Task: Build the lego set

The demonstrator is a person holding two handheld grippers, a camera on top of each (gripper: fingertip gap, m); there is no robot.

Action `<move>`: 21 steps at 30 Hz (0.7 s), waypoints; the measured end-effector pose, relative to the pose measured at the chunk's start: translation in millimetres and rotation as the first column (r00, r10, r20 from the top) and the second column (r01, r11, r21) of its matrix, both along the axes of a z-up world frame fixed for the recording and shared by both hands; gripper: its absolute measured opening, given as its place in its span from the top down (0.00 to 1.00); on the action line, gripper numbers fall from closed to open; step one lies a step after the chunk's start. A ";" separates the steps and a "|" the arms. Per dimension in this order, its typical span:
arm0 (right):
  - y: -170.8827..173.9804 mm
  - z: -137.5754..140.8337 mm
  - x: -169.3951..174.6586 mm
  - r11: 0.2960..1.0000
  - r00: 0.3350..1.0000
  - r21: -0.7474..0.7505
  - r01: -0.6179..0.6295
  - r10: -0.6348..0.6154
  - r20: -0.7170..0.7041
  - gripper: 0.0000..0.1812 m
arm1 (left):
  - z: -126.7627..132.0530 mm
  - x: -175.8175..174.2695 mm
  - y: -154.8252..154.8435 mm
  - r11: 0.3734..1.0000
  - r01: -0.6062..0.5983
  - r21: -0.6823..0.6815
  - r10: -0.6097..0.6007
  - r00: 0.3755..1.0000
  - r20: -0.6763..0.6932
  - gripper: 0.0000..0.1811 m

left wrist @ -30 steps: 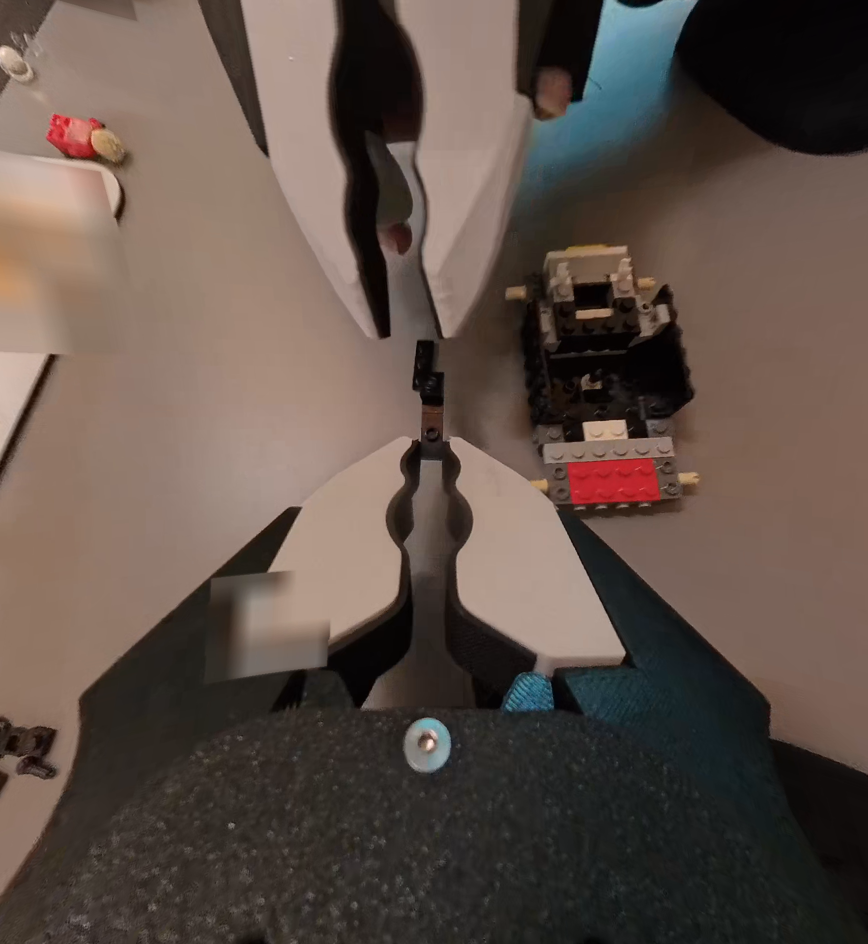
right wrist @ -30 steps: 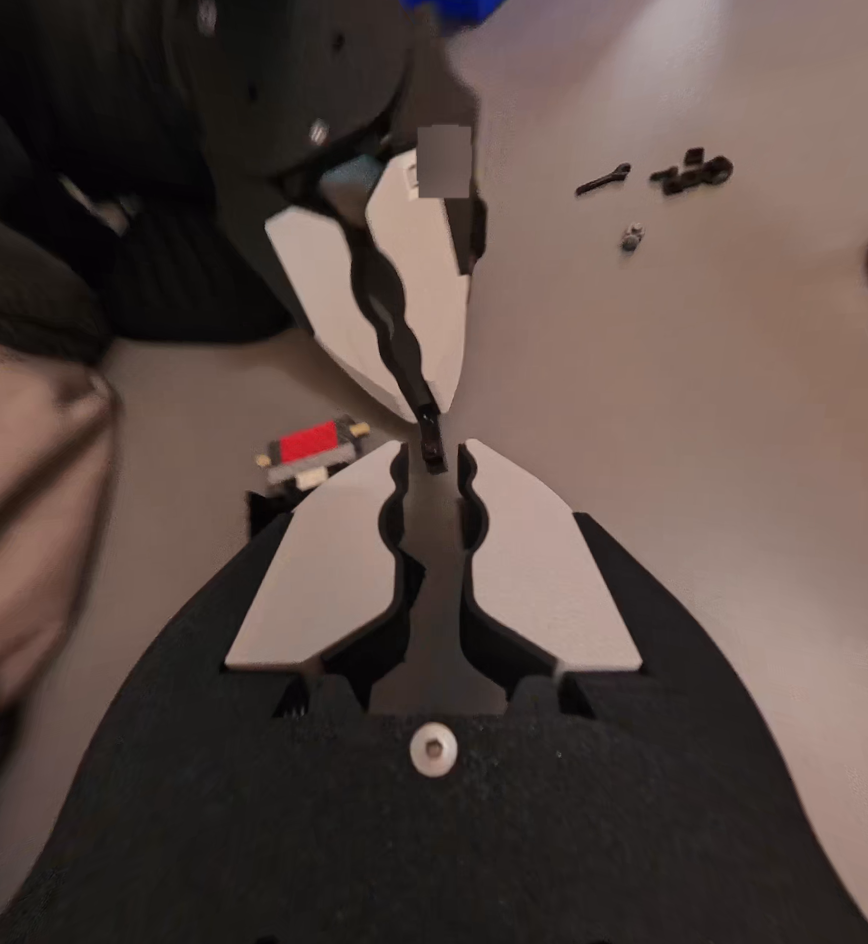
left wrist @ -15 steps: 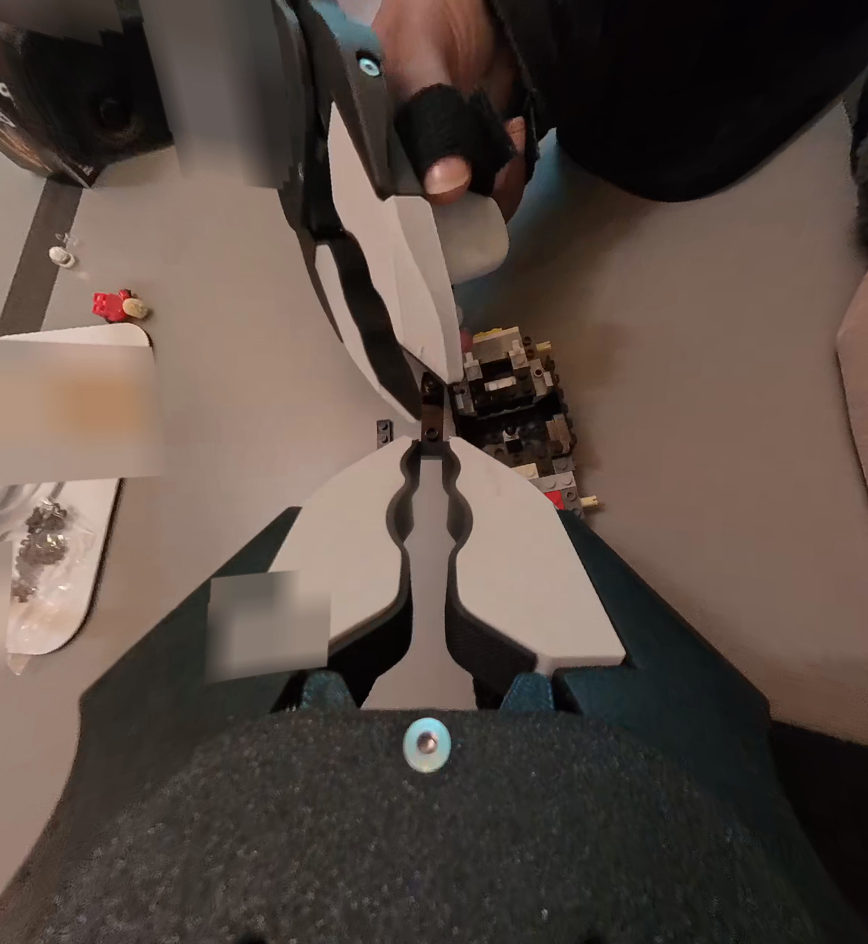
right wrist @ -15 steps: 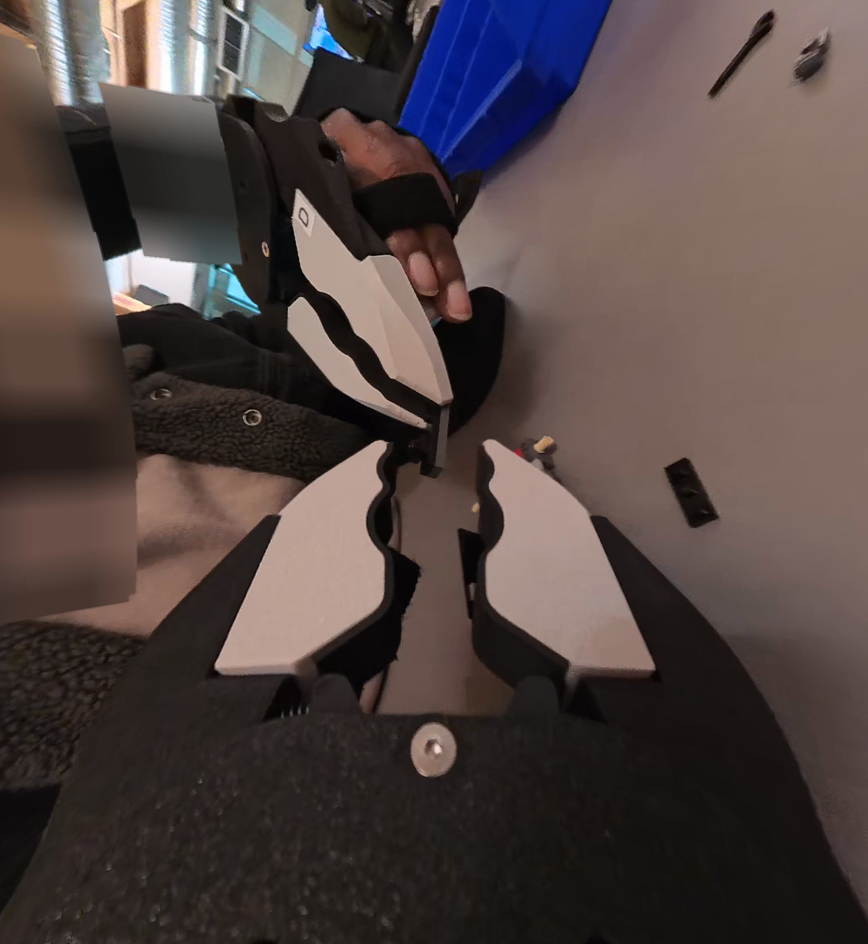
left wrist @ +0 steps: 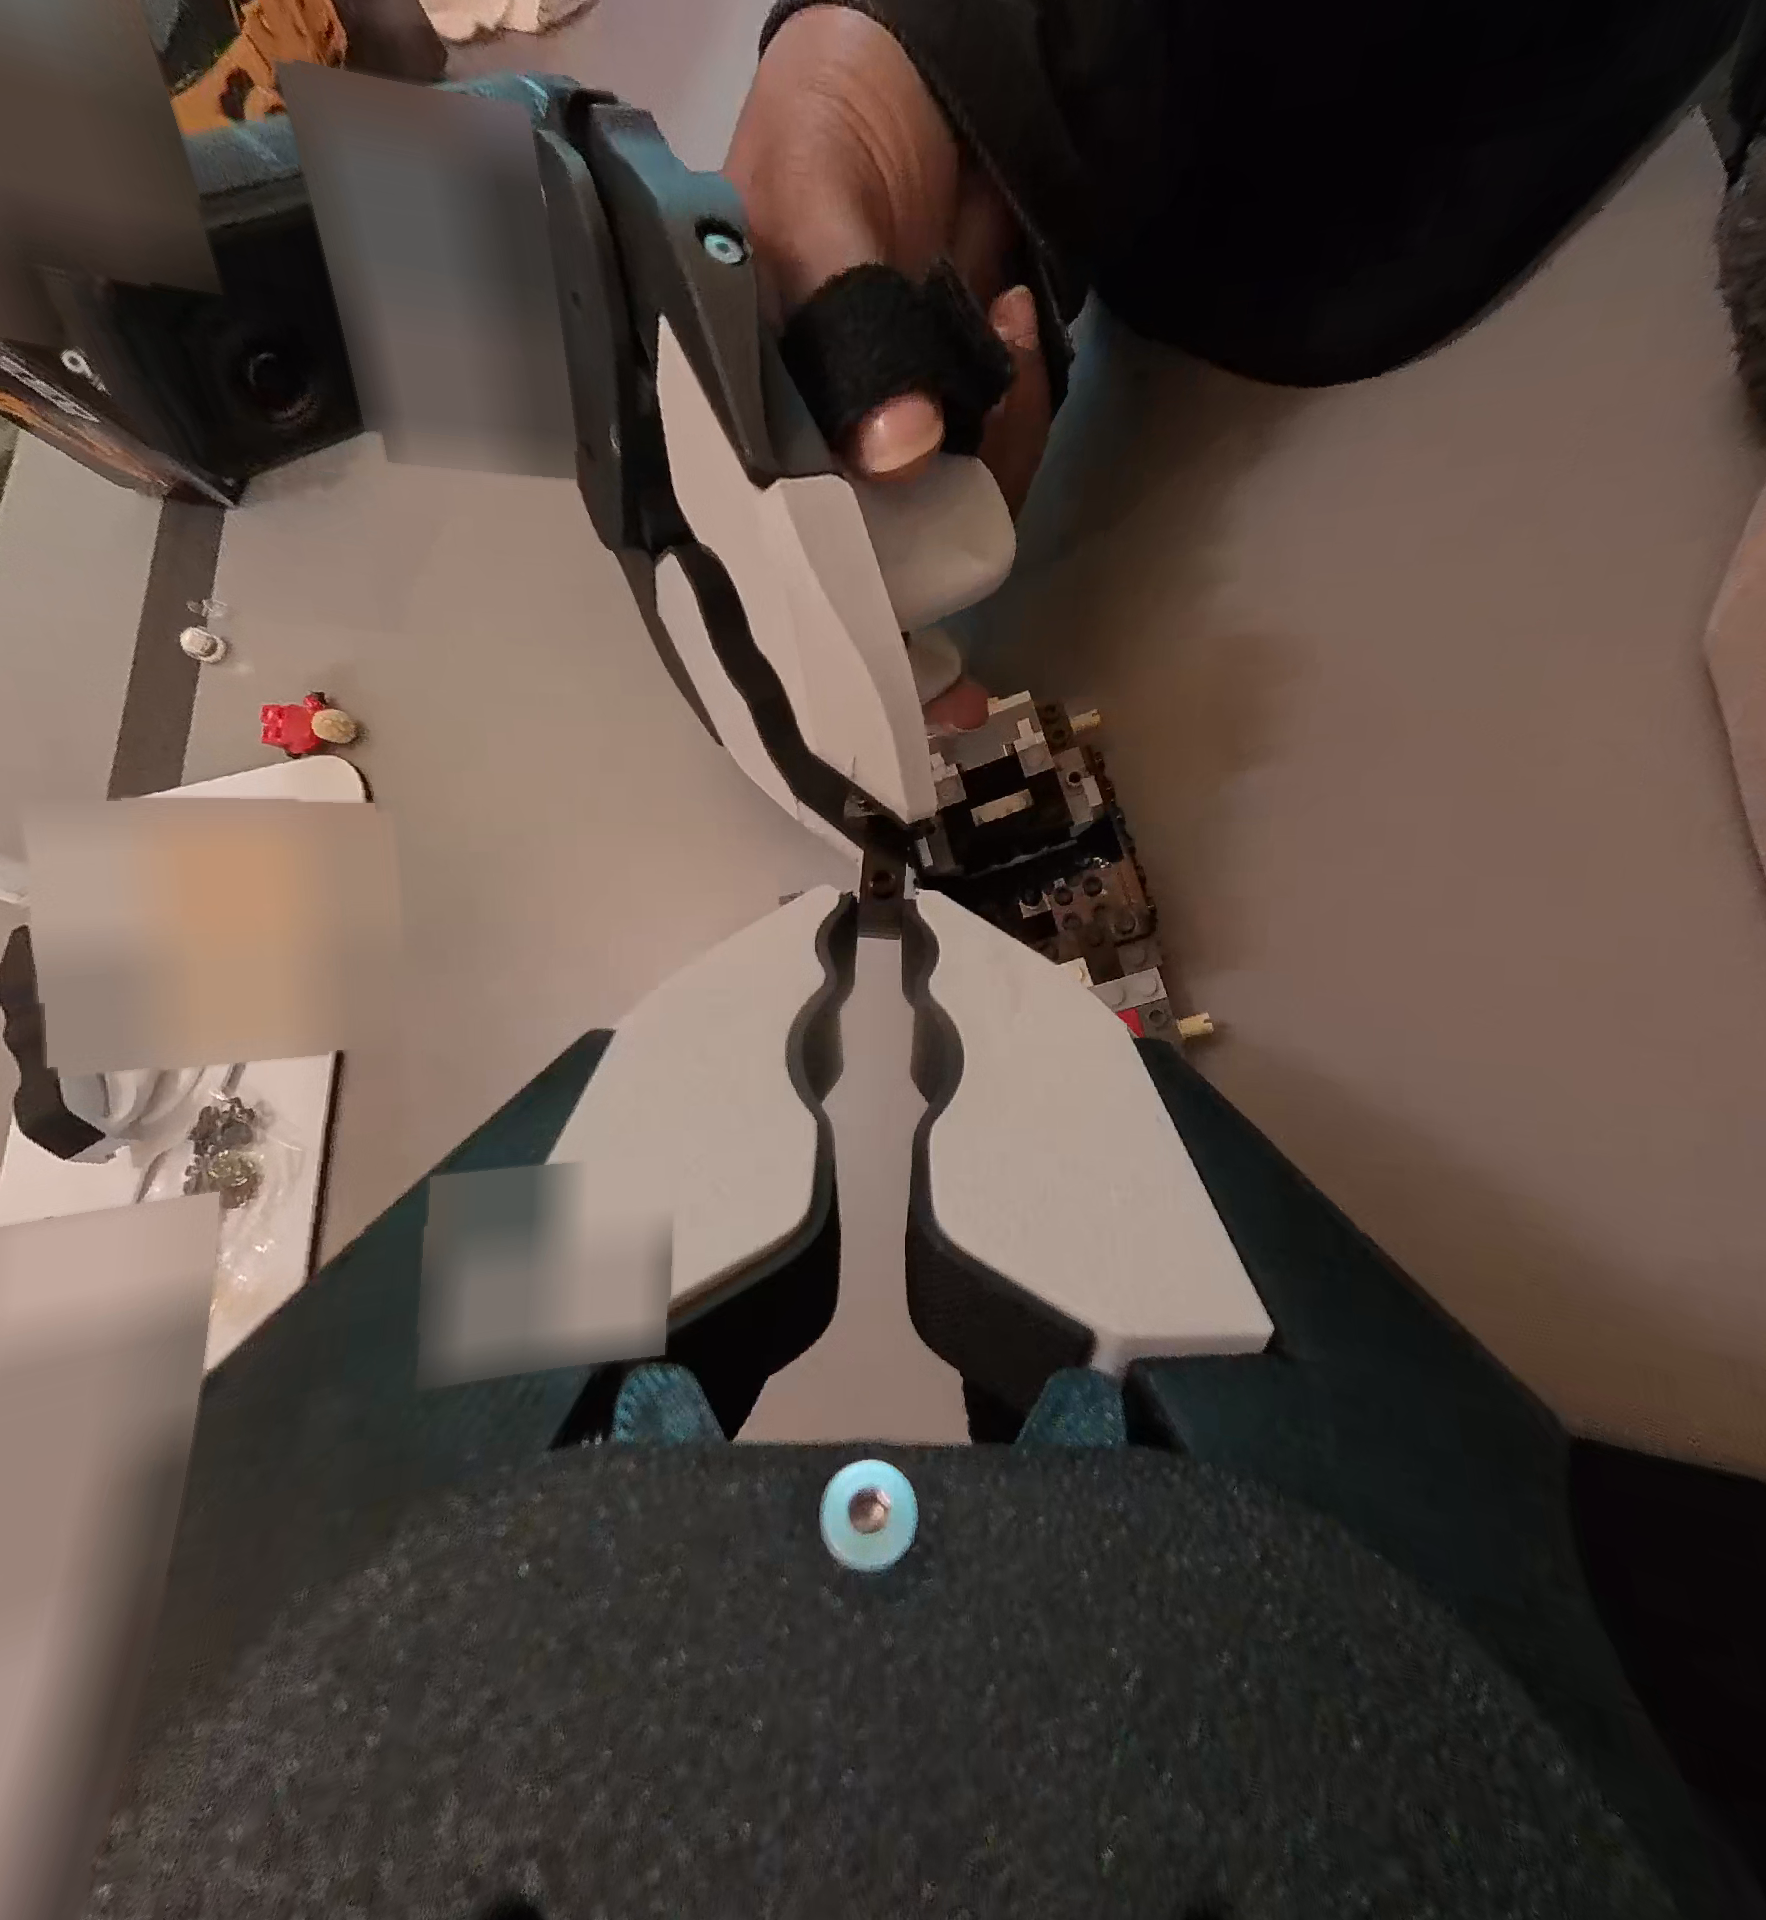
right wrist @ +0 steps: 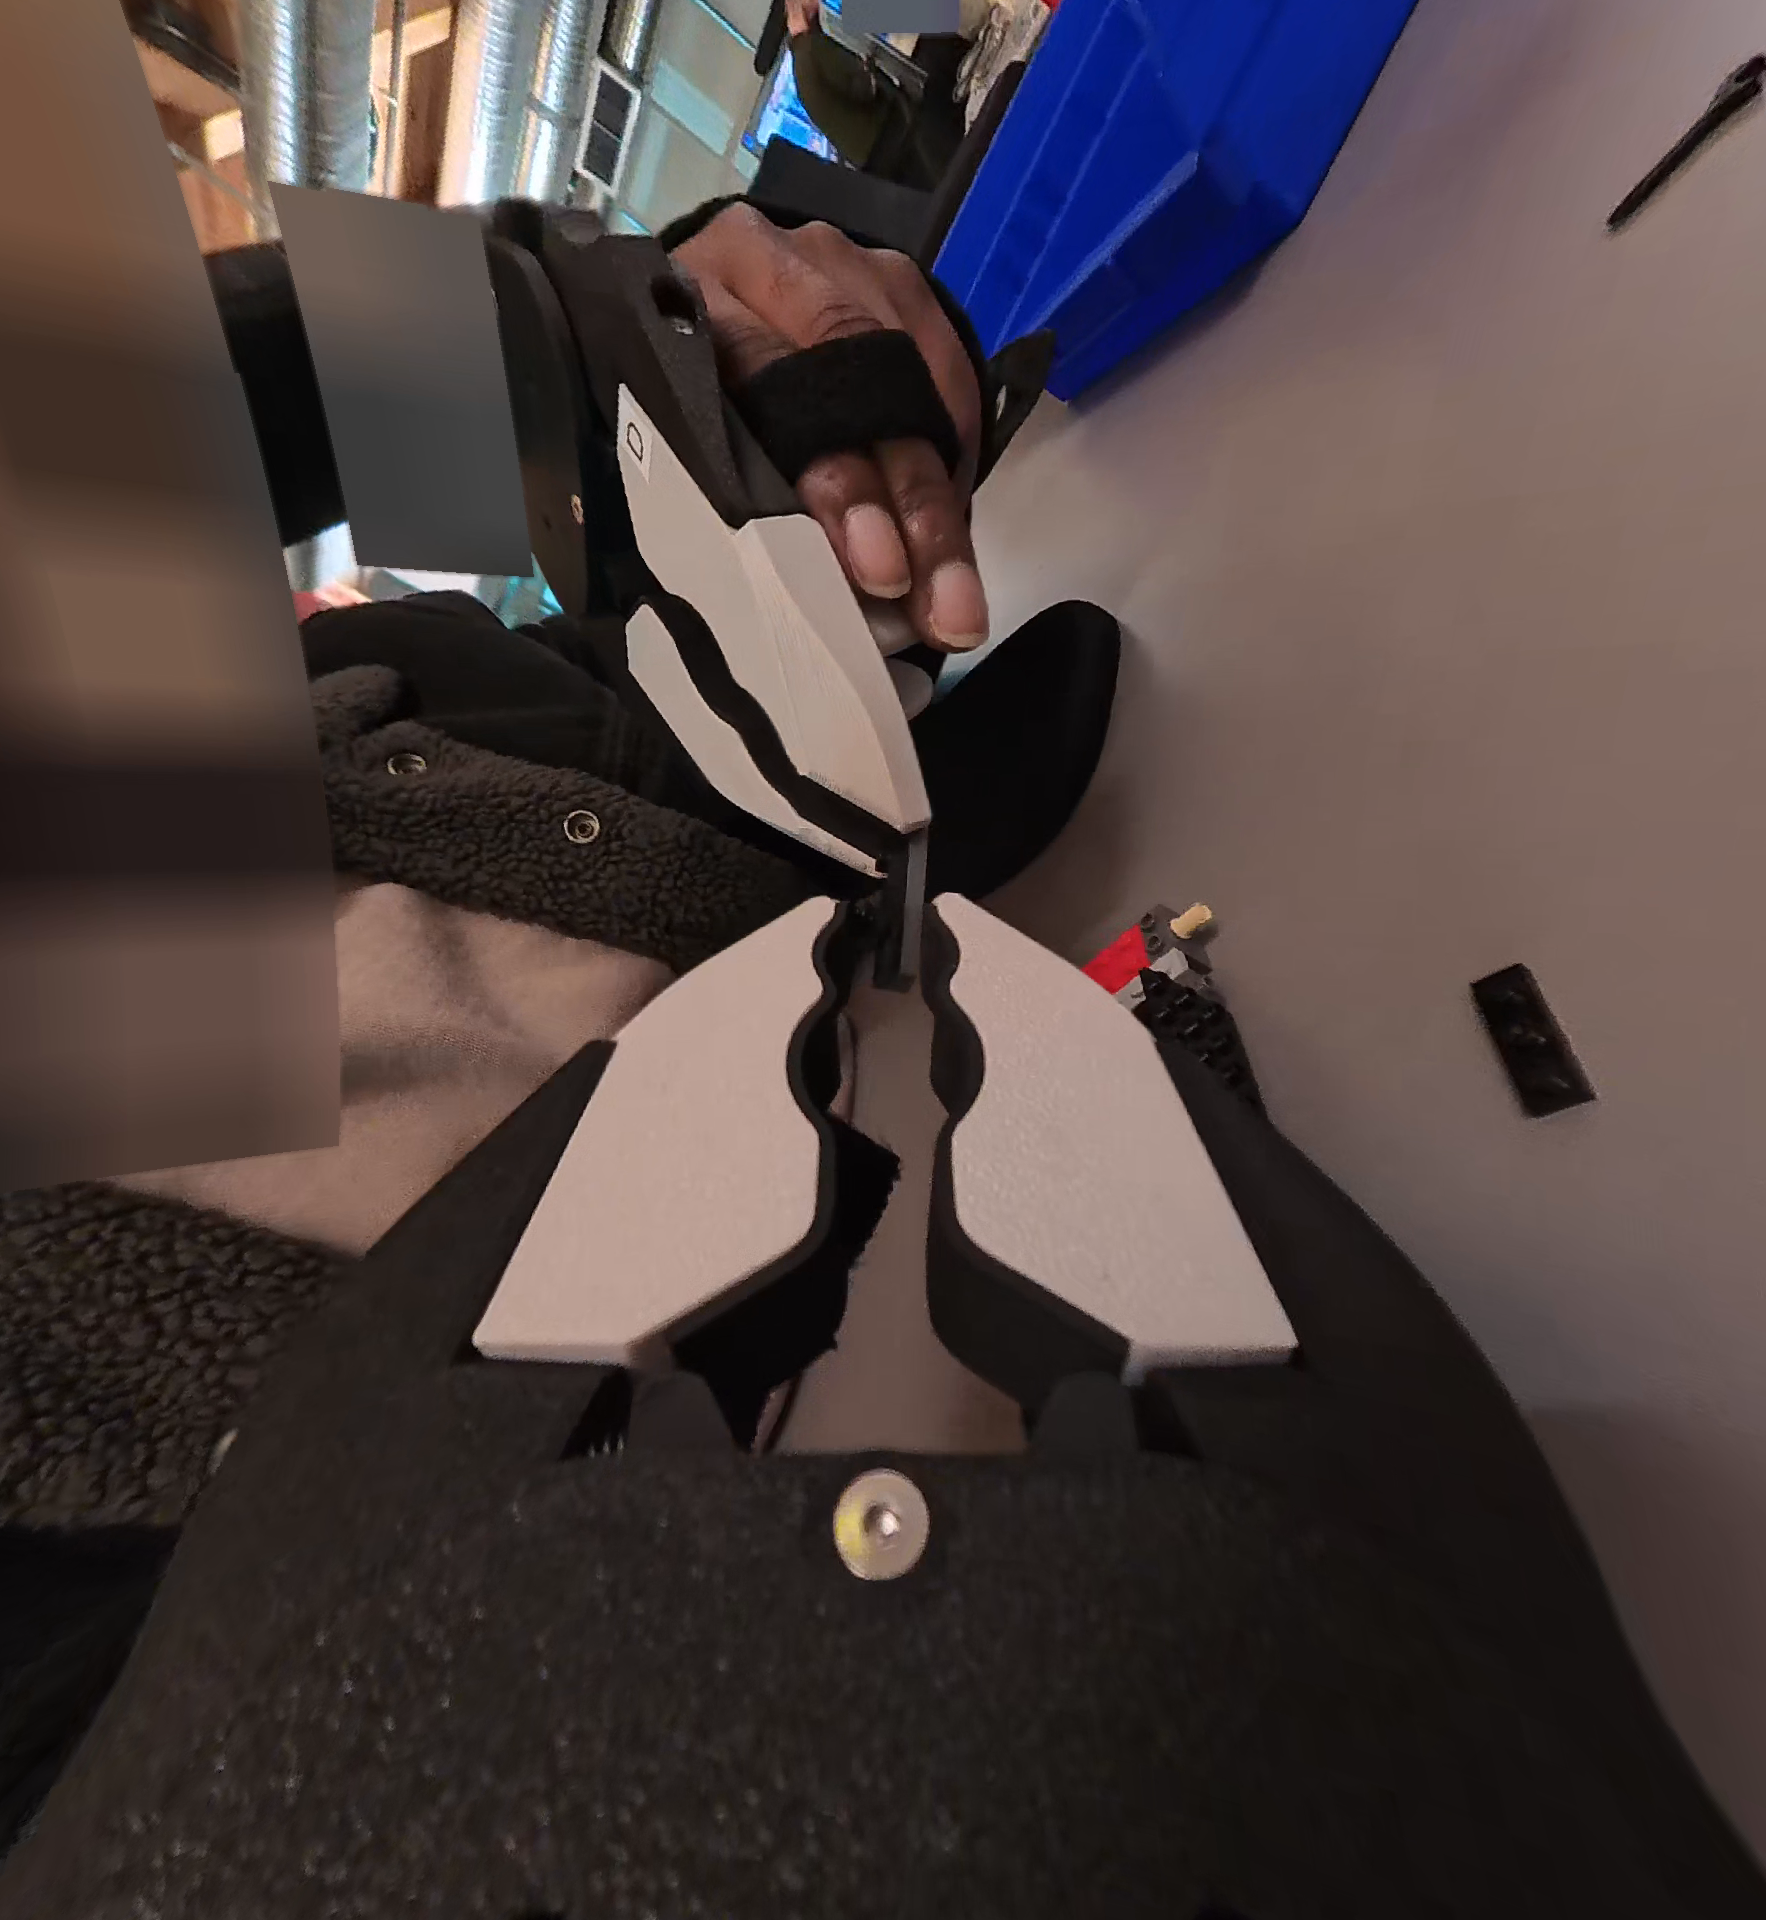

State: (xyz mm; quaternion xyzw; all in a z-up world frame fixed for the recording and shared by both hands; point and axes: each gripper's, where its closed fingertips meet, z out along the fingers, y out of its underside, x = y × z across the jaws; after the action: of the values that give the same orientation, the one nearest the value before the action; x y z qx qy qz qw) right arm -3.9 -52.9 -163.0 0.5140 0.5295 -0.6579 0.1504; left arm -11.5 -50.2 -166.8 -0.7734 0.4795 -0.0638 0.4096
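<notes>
My left gripper (left wrist: 879,906) is shut on a small black lego piece (left wrist: 881,881) and holds it above the table. My right gripper (left wrist: 866,808) comes in from above, tip to tip, and its fingers close on the far end of the same piece. In the right wrist view the piece (right wrist: 910,914) stands edge-on between my right gripper's pads (right wrist: 889,930), with the left gripper (right wrist: 900,844) gripping it from the top. The half-built black, grey and red lego model (left wrist: 1050,831) lies on the table just behind the fingertips, and part of it shows in the right wrist view (right wrist: 1185,1003).
A loose black plate (right wrist: 1531,1039) lies on the grey table to the right of the model. A blue bin (right wrist: 1149,156) and a black pin (right wrist: 1689,140) are farther off. A red piece (left wrist: 292,724) and a white board with a bag of parts (left wrist: 224,1153) are at the left. The tips of both grippers are at nearly the same place. My right gripper's tips are some 9 centimeters from the loose black plate (right wrist: 1531,1039).
Both grippers lifted and tilted while staying tip to tip. My right gripper opened wide beside the piece, then closed on it. My left gripper kept its hold throughout.
</notes>
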 end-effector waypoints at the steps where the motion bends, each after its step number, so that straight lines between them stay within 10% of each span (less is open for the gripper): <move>1: 0.0 0.4 0.3 1.000 1.000 0.016 0.000 0.000 -0.010 0.93 | 0.1 0.1 0.0 1.000 0.001 0.005 -0.001 1.000 -0.004 0.96; 21: 4.3 8.7 -2.6 0.992 0.993 0.100 0.076 -0.066 -0.100 0.92 | 11.4 -0.6 5.9 0.995 -0.044 0.092 0.043 0.999 0.008 0.96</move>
State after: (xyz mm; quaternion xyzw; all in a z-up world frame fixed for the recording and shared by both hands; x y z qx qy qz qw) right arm -6.6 -48.6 -154.3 0.5074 0.5509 -0.6584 0.0741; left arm -12.1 -44.3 -155.4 -0.7638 0.4637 -0.0349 0.4476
